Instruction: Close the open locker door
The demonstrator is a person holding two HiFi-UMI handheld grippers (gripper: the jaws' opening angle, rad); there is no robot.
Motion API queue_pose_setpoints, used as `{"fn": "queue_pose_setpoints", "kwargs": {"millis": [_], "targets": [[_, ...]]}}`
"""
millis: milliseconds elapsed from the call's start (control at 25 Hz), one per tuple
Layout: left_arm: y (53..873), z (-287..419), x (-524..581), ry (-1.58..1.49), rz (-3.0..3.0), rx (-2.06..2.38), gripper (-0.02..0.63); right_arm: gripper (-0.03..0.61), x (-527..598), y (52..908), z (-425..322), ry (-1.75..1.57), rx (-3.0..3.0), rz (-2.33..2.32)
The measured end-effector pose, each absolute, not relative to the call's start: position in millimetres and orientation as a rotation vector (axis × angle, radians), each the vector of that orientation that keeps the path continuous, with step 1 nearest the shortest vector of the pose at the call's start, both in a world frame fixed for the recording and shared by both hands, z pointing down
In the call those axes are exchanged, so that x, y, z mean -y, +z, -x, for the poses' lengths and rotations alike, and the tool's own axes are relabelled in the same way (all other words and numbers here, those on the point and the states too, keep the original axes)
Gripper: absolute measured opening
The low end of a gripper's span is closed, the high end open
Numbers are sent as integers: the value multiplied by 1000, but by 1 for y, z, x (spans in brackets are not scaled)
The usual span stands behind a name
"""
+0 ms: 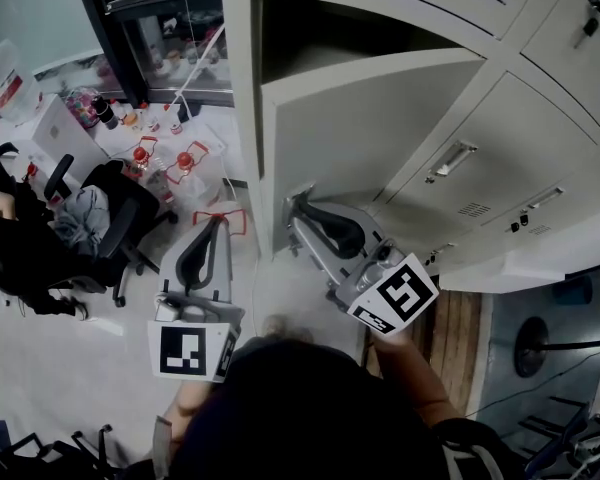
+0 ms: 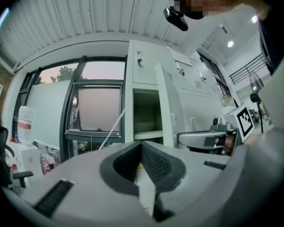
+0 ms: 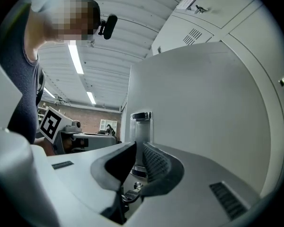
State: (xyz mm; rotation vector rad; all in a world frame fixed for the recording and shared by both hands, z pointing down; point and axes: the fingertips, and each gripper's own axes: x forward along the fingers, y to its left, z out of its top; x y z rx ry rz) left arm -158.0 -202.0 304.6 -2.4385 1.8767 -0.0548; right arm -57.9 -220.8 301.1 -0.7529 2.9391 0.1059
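Observation:
The open locker door point(image 1: 370, 128) swings out from its dark compartment point(image 1: 320, 38) in a bank of pale grey lockers. My right gripper point(image 1: 302, 203) is at the door's lower free corner, jaws shut with nothing in them. In the right gripper view the gripper point(image 3: 138, 148) points at the door's outer face point(image 3: 203, 117), with the chrome handle point(image 3: 141, 124) just past the fingertips. My left gripper point(image 1: 218, 220) hangs left of the door, shut and empty. In the left gripper view that gripper point(image 2: 141, 148) faces the open compartment point(image 2: 147, 117) and the door's edge point(image 2: 164, 103).
Closed locker doors point(image 1: 500, 148) fill the right side, above a white ledge point(image 1: 540, 263). A black office chair point(image 1: 110, 218) and several bottles point(image 1: 160, 153) stand to the left by a window point(image 1: 170, 28). A round stand base point(image 1: 530, 343) is at lower right.

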Motion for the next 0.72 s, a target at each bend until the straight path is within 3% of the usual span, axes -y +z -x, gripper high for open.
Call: {"fn": "queue_pose_setpoints", "kwargs": {"millis": [720], "targets": [[306,181,220,-59,2437,-1873,2,55,256,301,79,110,-2910,917]]}}
